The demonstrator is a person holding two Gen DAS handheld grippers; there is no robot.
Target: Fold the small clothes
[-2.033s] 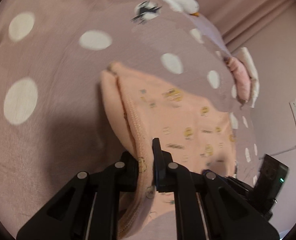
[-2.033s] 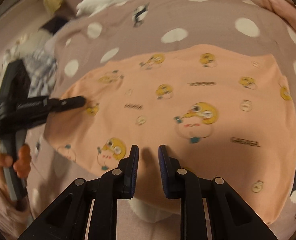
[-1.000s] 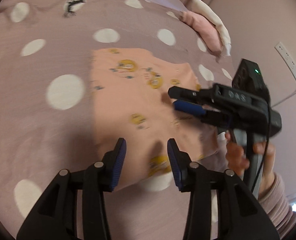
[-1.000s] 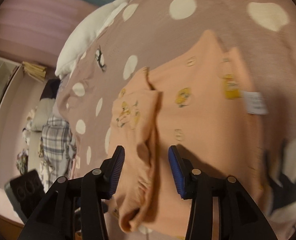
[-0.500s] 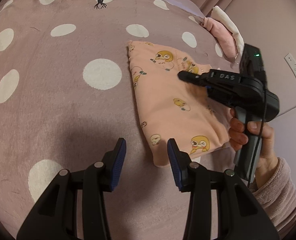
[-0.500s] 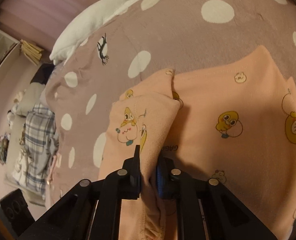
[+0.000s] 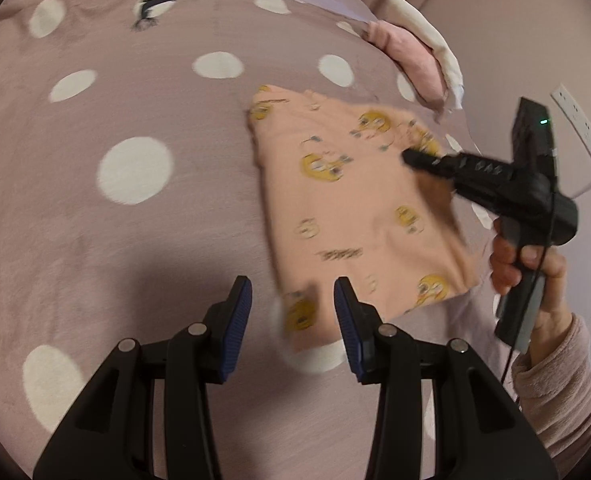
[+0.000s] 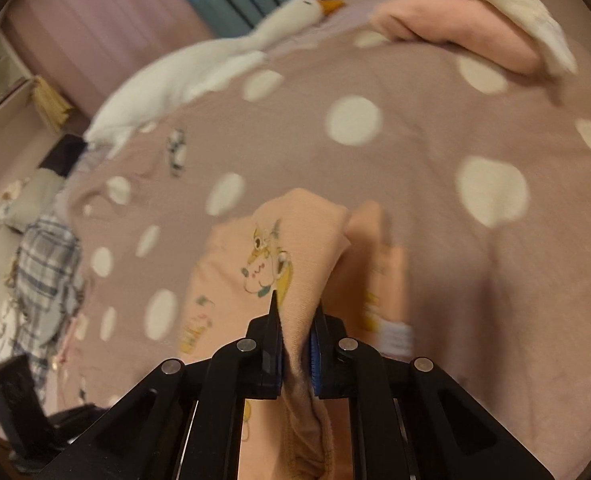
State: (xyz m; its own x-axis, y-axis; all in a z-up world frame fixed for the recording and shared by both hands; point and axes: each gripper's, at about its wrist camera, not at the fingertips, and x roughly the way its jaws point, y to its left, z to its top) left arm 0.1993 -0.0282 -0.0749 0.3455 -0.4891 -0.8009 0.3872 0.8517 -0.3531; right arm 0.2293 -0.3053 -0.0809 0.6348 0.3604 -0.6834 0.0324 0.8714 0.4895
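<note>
Bedroom scene, mauve bedspread [image 7: 143, 80] with white polka dots covering the bed, curtains behind at the far side. White goose plush [image 8: 199, 72] lies along the far edge, a pink-and-cream folded pile [image 8: 475, 28] sits far right, plaid cloth [image 8: 43, 264] hangs off the left. Peach garment [image 7: 355, 216] with yellow cartoon prints lies on the spread right of centre, partly folded, long axis running near-to-far; its near corner sits between the left gripper's fingers. Right gripper [image 8: 295, 344] is clamped on a bunched fold of the garment's right side, fabric pinched between the pads and lifted off the spread. Left gripper [image 7: 291, 312] is partway open, holding nothing, hovering just over the near corner without pinching it. Key relation: garment lies ahead and right of the left gripper, so the right gripper's fold likely needs to travel leftward across the long axis.
</note>
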